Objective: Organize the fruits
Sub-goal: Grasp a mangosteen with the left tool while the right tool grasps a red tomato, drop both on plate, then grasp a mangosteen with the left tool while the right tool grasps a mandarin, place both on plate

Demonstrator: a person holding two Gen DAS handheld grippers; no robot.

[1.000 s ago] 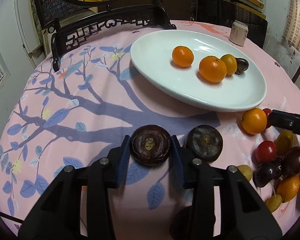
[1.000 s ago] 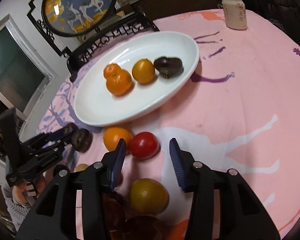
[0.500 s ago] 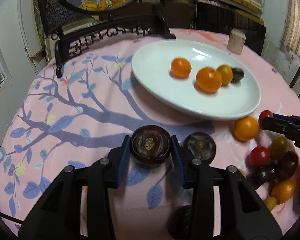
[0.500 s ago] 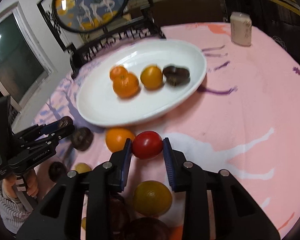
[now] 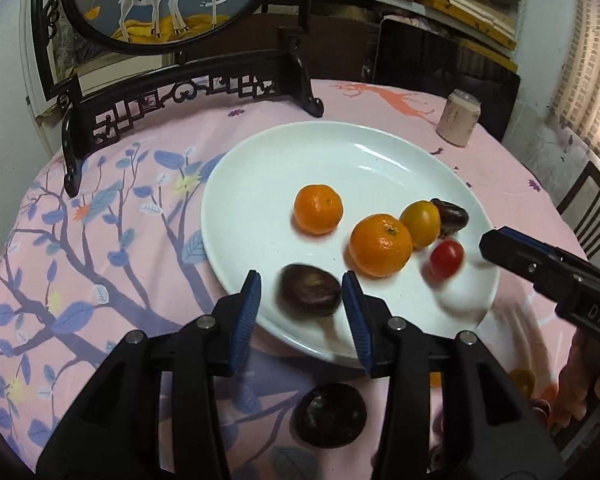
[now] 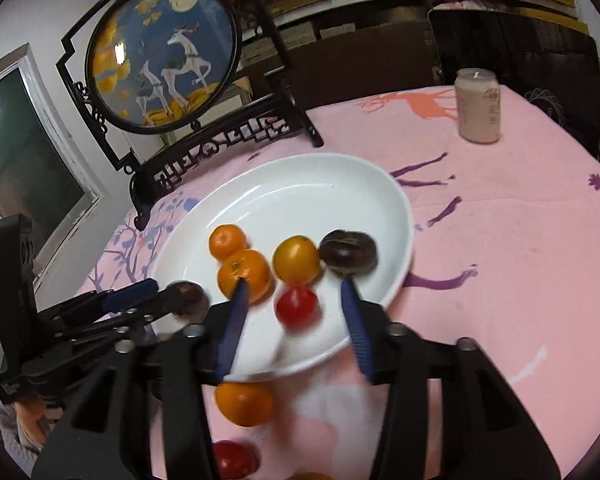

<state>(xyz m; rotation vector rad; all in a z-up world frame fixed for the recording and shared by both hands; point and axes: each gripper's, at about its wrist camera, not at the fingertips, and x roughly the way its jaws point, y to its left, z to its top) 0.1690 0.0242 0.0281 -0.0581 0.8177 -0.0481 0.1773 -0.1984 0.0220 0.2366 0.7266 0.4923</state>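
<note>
A dark flattened fruit (image 5: 309, 289), long axis running jaw to jaw, and a red tomato (image 6: 297, 306) are dropping blurred onto the white plate (image 5: 260, 184), each lying between the just-opening, parted jaws of the left gripper (image 5: 301, 300) and right gripper (image 6: 295, 312) respectively, neither being pressed.

both tools just opened; dark fruit (image 5: 310, 295) and tomato (image 6: 297, 307) now over plate (image 5: 260, 184).

both grippers, left gripper (image 5: 302, 300) and right gripper (image 6: 294, 308), jaws just parted, angled downward
</note>
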